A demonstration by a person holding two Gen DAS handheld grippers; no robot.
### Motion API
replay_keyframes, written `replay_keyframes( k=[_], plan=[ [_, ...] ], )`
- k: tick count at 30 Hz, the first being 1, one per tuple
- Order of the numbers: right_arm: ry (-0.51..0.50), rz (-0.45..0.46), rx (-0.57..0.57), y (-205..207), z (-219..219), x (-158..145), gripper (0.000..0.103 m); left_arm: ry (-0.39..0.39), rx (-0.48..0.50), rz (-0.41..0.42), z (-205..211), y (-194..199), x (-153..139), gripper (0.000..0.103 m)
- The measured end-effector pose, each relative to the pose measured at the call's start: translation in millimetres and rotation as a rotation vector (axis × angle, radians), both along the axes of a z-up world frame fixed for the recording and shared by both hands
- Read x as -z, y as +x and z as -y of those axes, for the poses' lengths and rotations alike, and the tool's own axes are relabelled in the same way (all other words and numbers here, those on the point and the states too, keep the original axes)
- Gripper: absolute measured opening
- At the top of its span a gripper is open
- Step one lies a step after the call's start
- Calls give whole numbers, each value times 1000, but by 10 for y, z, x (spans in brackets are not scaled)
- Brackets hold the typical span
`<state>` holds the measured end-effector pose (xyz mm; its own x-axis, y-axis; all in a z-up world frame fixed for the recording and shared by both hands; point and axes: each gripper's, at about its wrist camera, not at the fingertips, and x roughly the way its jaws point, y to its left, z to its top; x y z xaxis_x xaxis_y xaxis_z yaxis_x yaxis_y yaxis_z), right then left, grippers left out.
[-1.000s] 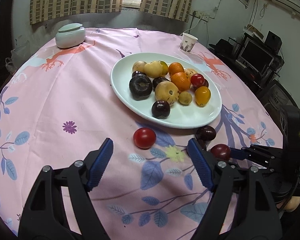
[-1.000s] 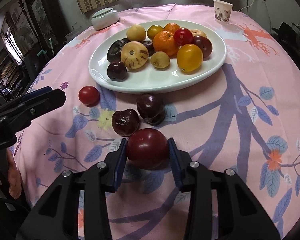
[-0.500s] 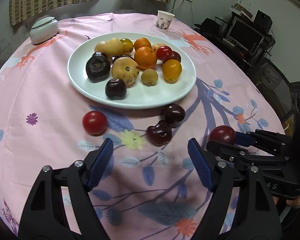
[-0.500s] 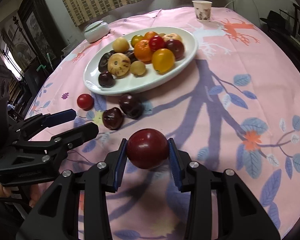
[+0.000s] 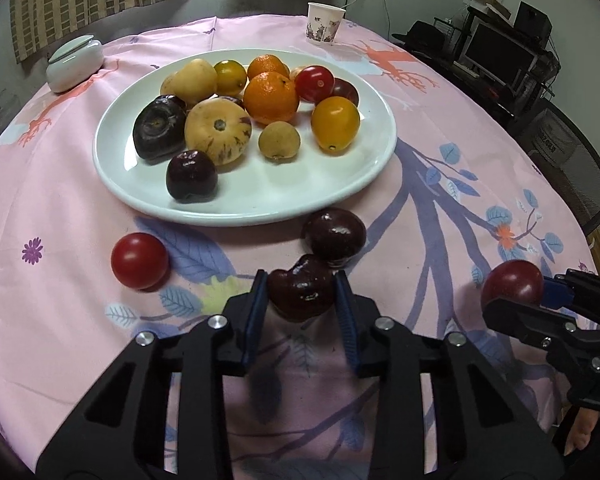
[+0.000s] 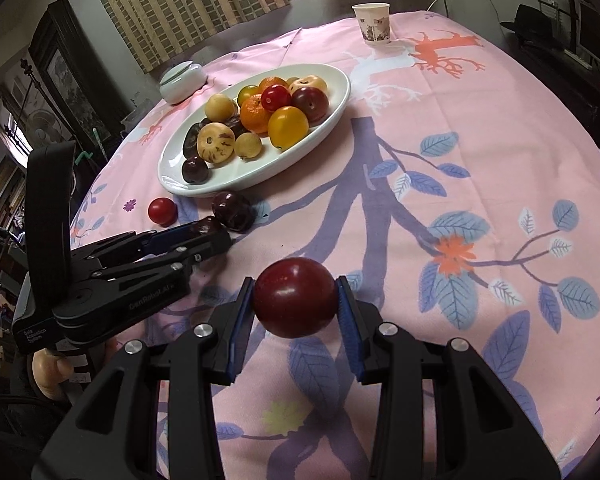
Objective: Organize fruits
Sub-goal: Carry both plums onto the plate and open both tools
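A white plate [image 5: 340, 192] with several fruits stands on the pink tablecloth; it also shows in the right wrist view [image 6: 332, 120]. My left gripper [image 5: 301, 292] is shut on a dark plum [image 5: 300, 288], low over the cloth just in front of the plate. A second dark plum [image 5: 334, 234] lies touching it, and a red tomato [image 5: 140, 260] lies to its left. My right gripper [image 6: 296, 300] is shut on a red plum [image 6: 296, 296], held above the cloth to the right of the left gripper [image 6: 210, 230].
A paper cup [image 5: 324, 22] stands at the table's far edge and a pale lidded jar [image 5: 74, 62] at the far left. Curtains and a window lie behind. Monitors and a chair [image 5: 572, 168] stand to the right of the table.
My left gripper moved forward and shut on the nearer dark plum. My right gripper drew back and rightwards with the red plum still in it.
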<state>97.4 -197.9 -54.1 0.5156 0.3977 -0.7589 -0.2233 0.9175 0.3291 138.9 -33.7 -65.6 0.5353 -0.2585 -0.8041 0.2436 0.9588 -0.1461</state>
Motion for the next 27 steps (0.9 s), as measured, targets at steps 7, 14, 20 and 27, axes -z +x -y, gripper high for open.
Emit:
replay_keyframes(
  k=[7, 14, 20, 27],
  plan=[
    [-3, 4, -15, 5, -96, -55, 41, -19, 13, 73, -59, -259, -230, 34],
    [-25, 3, -53, 14, -323, -82, 41, -29, 22, 100, -175, -435, -390, 34],
    [-46, 4, -74, -3, -495, -105, 41, -60, -1, 98, -358, -489, -392, 34],
    [-63, 4, -102, 37, -648, -130, 41, -75, -28, 100, -529, -484, -416, 34]
  ],
)
